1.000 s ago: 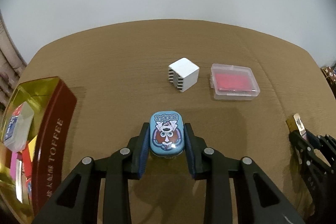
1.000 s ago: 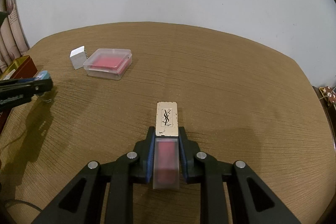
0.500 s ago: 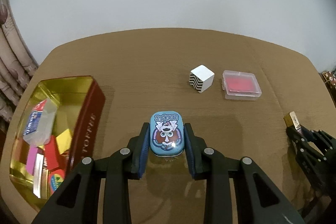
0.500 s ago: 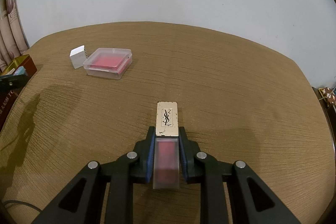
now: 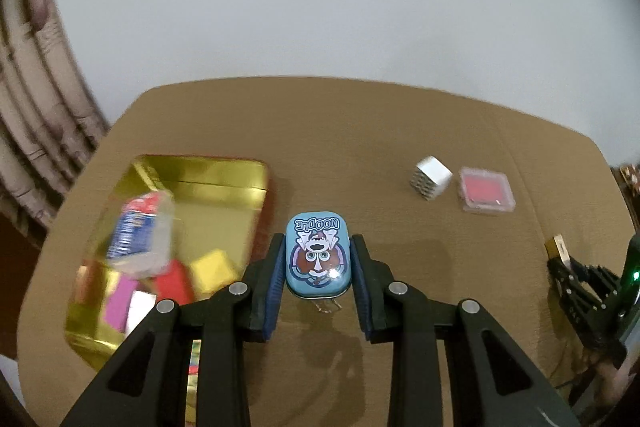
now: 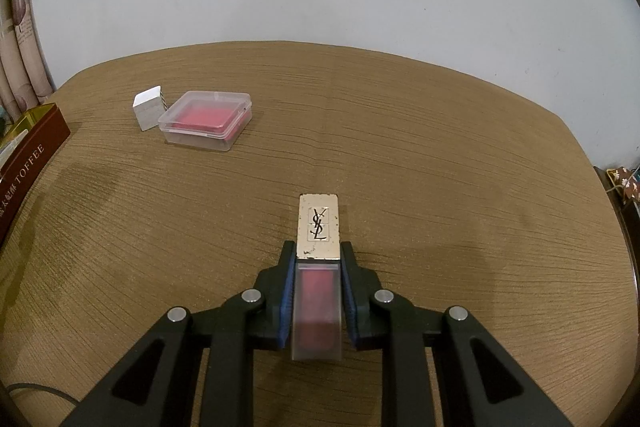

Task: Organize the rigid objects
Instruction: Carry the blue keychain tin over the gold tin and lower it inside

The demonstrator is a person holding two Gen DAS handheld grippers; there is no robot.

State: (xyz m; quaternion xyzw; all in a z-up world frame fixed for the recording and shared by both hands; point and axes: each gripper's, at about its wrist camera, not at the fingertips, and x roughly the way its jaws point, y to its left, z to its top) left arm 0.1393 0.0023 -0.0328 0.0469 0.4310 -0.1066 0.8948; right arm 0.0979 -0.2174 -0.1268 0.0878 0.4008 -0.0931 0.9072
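Tin (image 5: 318, 253) sits clamped in left gripper (image 5: 318, 259); right gripper (image 6: 318, 291) pinches lipstick (image 6: 318, 267).

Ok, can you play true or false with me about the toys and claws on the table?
1. The left claw grips a blue oval cartoon tin. True.
2. The right claw is empty. False: it holds a gold-capped rectangular lipstick.
3. The white cube with striped sides sits beside the clear plastic case with a red insert. True.
4. The gold open toffee tin has nothing inside. False: colourful small items lie in it.
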